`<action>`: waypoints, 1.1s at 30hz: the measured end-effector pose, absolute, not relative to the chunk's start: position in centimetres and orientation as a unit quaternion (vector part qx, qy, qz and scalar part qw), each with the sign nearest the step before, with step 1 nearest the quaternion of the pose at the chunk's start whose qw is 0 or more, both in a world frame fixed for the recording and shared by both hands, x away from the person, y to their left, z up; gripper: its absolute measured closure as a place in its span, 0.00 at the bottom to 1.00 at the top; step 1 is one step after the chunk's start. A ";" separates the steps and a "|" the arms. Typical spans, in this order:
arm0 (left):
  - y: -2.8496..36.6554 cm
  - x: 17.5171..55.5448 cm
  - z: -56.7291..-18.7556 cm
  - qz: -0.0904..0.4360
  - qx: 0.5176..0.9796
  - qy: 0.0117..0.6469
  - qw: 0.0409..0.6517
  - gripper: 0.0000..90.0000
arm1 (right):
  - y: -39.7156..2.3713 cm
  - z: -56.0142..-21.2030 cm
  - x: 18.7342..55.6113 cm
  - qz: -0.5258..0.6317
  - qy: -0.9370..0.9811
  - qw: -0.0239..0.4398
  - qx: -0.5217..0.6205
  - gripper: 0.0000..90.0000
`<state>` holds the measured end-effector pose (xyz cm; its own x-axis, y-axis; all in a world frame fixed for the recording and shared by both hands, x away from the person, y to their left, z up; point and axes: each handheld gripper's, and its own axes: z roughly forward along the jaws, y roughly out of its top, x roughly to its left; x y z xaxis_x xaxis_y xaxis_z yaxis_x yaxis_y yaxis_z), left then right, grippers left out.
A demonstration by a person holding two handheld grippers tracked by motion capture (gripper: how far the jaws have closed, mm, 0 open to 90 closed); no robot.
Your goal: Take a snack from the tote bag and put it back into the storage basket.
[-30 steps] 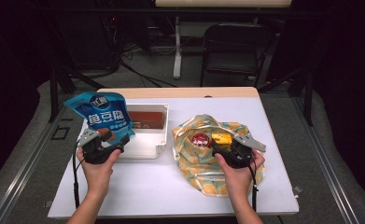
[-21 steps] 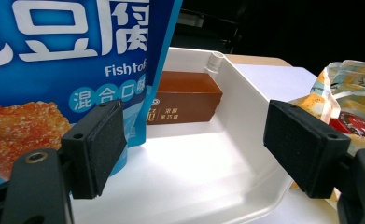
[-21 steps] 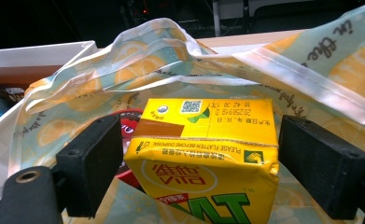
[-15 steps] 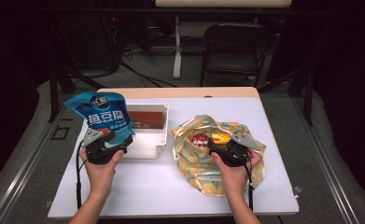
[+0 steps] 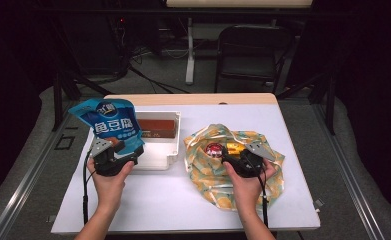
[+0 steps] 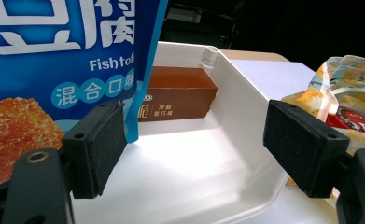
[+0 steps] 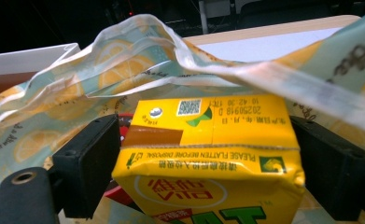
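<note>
A white plastic tray [image 5: 170, 150] sits left of the table's [image 5: 293, 130] middle, holding a brown chocolate box [image 6: 180, 95] against its far wall; a blue stand-up pouch [image 5: 110, 122] of fish tofu, printed "Fish tofu" beside large Chinese characters, rises over the tray's left side. The left gripper [image 5: 117, 156] hangs at the tray's near left corner with its jaws spread; the pouch's lower edge lies against the left pad, the right pad is free above the tray's right wall. Right of the tray, a lemon-print cloth bag [image 5: 273, 172] lies crumpled toward the table's near right part, its loose rim draped over the right gripper [image 5: 237, 156]. Inside are a red-topped can [image 5: 213, 149] and a yellow drink carton [image 7: 208, 154], marked "PLEASE FLATTEN BEFORE DISPOSAL" and dated 20250918; the right gripper's pads flank the carton closely, contact uncertain. The table's far right and near middle stretches are bare; a dark chair [image 5: 253, 52] stands beyond the far edge.
</note>
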<state>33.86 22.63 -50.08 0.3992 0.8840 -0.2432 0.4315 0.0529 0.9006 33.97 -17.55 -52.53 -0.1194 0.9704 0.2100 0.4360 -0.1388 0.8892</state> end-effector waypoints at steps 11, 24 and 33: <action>22.2 34.1 -50.3 0.212 0.657 0.500 0.522 0.24 | -17.3 -53.4 34.7 0.455 0.594 0.299 0.593 0.16; 21.9 34.0 -50.3 0.212 0.660 0.496 0.523 0.25 | -18.0 -53.2 34.3 0.457 0.596 0.322 0.576 0.32; 21.8 34.1 -50.3 0.210 0.662 0.493 0.524 0.25 | -18.6 -52.9 34.3 0.457 0.611 0.307 0.569 0.32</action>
<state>34.09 21.76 -50.35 0.4259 0.8730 -0.2379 0.4325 0.0345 0.9010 34.30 -18.63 -52.87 -0.1641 0.9758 0.1445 0.4134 -0.0649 0.9082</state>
